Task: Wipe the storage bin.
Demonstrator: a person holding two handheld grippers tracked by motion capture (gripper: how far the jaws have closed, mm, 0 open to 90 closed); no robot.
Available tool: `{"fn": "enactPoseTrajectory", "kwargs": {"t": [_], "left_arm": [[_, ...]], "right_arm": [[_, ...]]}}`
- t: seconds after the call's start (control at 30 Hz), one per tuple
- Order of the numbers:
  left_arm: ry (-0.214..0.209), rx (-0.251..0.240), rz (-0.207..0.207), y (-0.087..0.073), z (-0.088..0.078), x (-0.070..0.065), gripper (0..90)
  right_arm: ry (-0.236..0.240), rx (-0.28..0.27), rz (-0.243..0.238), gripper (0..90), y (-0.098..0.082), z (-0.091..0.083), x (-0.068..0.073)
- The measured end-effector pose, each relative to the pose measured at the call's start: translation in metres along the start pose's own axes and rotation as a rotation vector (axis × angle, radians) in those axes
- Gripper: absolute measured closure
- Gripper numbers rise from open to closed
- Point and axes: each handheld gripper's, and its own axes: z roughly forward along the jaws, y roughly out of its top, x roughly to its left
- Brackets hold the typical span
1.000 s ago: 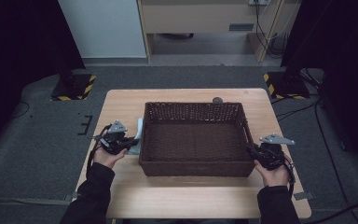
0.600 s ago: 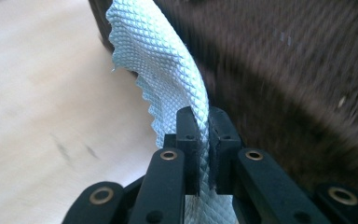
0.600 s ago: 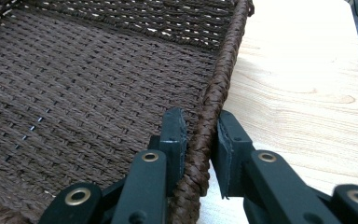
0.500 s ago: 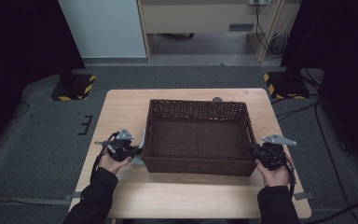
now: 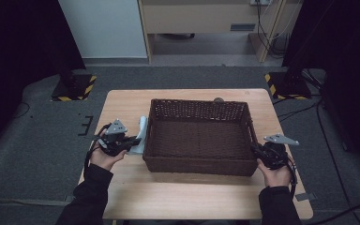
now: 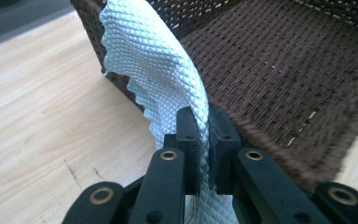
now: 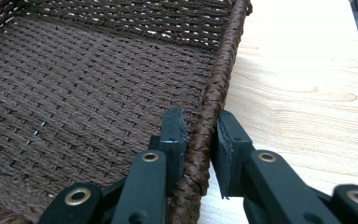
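A dark brown wicker basket (image 5: 199, 165) stands in the middle of the wooden table (image 5: 192, 197), with nothing inside it. My left gripper (image 5: 133, 140) is just outside the basket's left wall, shut on a pale blue quilted cloth (image 5: 142, 133). In the left gripper view the cloth (image 6: 158, 65) rises from between the pressed jaws (image 6: 204, 116) and drapes against the basket wall (image 6: 284, 70). My right gripper (image 5: 258, 151) is at the basket's right side. In the right gripper view its jaws (image 7: 200, 126) pinch the braided rim (image 7: 216, 88), one inside, one outside.
A small round dark object (image 5: 219, 99) lies on the table behind the basket. Bare tabletop stretches in front of the basket and on both sides. Off the table, two yellow-and-black striped bases (image 5: 72, 89) (image 5: 286, 84) stand on the grey floor.
Half a second ago the left gripper was lower, by the basket's front left corner, with the cloth hidden. Now it is back up and left, and the cloth shows. The right gripper has kept still.
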Motion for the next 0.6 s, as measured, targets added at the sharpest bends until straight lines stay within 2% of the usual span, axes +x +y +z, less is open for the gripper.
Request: {"fn": "enactPoseTrajectory", "kwargs": {"t": [0.07, 0.17, 0.27, 0.33, 0.43, 0.6], "left_arm": [[-0.007, 0.016, -0.009, -0.006, 0.005, -0.001, 83.8], [-0.033, 0.053, -0.032, -0.024, 0.018, -0.005, 83.8], [-0.054, 0.103, -0.045, -0.041, 0.03, -0.009, 83.8], [-0.052, 0.136, -0.044, -0.046, 0.034, -0.009, 83.8], [-0.051, 0.111, -0.057, -0.044, 0.031, -0.006, 83.8], [-0.049, 0.03, -0.05, -0.03, 0.009, -0.004, 83.8]], "right_arm": [[-0.007, 0.0, -0.006, 75.2, 0.0, 0.0, 0.001], [-0.005, 0.001, -0.005, 74.9, -0.001, -0.001, 0.001], [-0.004, 0.003, -0.014, 74.7, -0.001, -0.002, 0.001], [-0.006, 0.0, -0.015, 74.5, -0.003, -0.003, 0.003], [-0.008, -0.006, -0.021, 74.4, -0.004, -0.003, 0.003], [-0.018, -0.007, -0.017, 75.1, -0.005, -0.004, 0.004]]}}
